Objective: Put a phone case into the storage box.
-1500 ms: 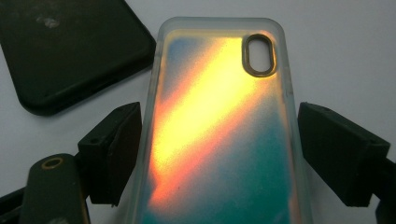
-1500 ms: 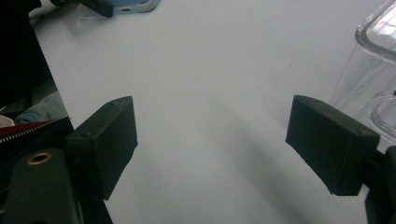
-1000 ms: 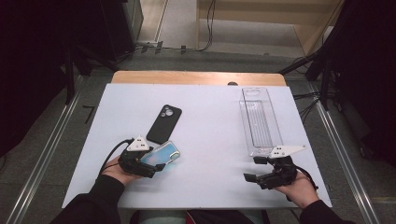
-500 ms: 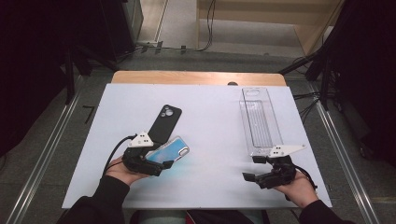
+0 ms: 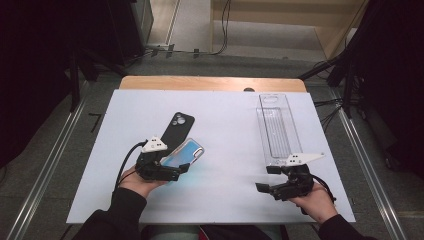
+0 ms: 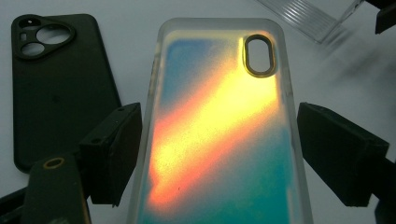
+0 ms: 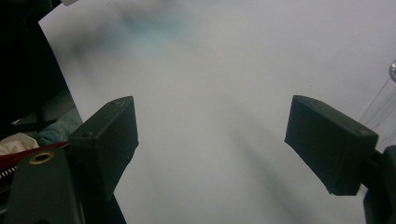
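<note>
The left gripper stands spread, its jaws flanking the iridescent phone case without clearly touching it; the right gripper is spread over bare white table. That case lies just right of the black case, well left of the clear tray. Likely light, slick and flexible, it is best pinched across its side rims; its near end is cut off

The phone case is clear at its edges, with a shiny back that goes from blue to orange and yellow, and it has an oval camera hole near its far end. It lies flat on the white table, back side up, on the left half, just beside a black phone case.
</note>
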{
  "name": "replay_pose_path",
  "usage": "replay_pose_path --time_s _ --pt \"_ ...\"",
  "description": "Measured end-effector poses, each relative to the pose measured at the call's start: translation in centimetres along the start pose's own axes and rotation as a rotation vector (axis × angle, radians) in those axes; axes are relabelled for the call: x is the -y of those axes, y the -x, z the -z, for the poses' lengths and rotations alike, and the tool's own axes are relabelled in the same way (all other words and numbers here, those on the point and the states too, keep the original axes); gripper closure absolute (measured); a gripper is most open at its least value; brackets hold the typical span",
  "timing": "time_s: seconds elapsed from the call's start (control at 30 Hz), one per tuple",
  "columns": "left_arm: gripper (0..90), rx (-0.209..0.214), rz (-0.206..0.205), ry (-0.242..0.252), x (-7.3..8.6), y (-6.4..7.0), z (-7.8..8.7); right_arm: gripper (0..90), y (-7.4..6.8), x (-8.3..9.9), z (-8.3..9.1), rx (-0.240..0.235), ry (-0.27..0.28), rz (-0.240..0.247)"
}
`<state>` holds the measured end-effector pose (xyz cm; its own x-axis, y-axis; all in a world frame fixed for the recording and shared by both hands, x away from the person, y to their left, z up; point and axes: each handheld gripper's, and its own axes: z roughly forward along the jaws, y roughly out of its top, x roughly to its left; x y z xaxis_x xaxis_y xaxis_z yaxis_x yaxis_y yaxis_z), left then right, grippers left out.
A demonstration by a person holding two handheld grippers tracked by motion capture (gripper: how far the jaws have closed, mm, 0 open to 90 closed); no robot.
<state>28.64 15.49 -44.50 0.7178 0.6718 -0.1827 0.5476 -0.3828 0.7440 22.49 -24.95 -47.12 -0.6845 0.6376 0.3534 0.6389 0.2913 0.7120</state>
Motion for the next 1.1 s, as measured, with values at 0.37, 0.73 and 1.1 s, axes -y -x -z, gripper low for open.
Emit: replay_pose_path --time_s 0.37,0.73,1.1 --pt "16.7 -0.092 0.022 0.080 -0.9 1.6 -1.1 15.2 -0.4 -0.7 -0.5 0.050 0.010 -0.013" --pt "16.7 -0.121 0.069 0.116 -1.1 2.6 -2.7 15.2 -0.6 -1.3 -0.6 0.057 0.047 -0.076" --pt "16.6 -0.092 0.114 0.178 -1.2 3.1 -3.5 15.2 -1.2 -2.8 -1.0 0.045 0.067 -0.132"
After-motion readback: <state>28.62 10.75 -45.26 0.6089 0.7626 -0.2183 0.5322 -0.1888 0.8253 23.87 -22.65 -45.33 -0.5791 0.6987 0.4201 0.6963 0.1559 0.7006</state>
